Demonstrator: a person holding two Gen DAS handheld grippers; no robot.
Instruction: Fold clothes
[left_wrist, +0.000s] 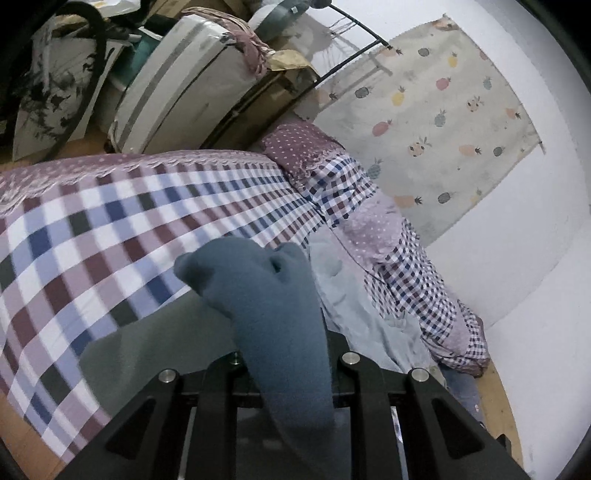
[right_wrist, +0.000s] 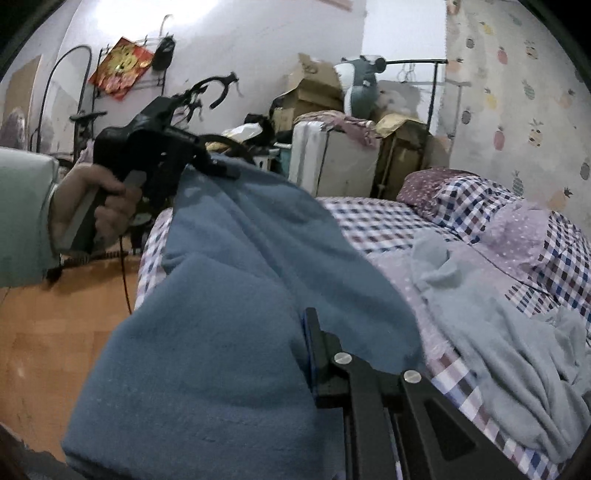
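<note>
Only the right wrist view shows the person's hand (right_wrist: 99, 206) gripping the left tool (right_wrist: 221, 170) raised at far left, closed on the blue garment (right_wrist: 221, 314). The garment spans above the checked bed (right_wrist: 388, 221) to the near right tool (right_wrist: 314, 354), also clamped on it.

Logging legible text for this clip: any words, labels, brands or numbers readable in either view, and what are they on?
None can be read.
Red wall hanging: gold markings, too blurred to read.
Cardboard boxes: no print that can be made out.
Pineapple curtain: pictures only, no words.
Blue garment and checked sheet: no label or tag in view.
</note>
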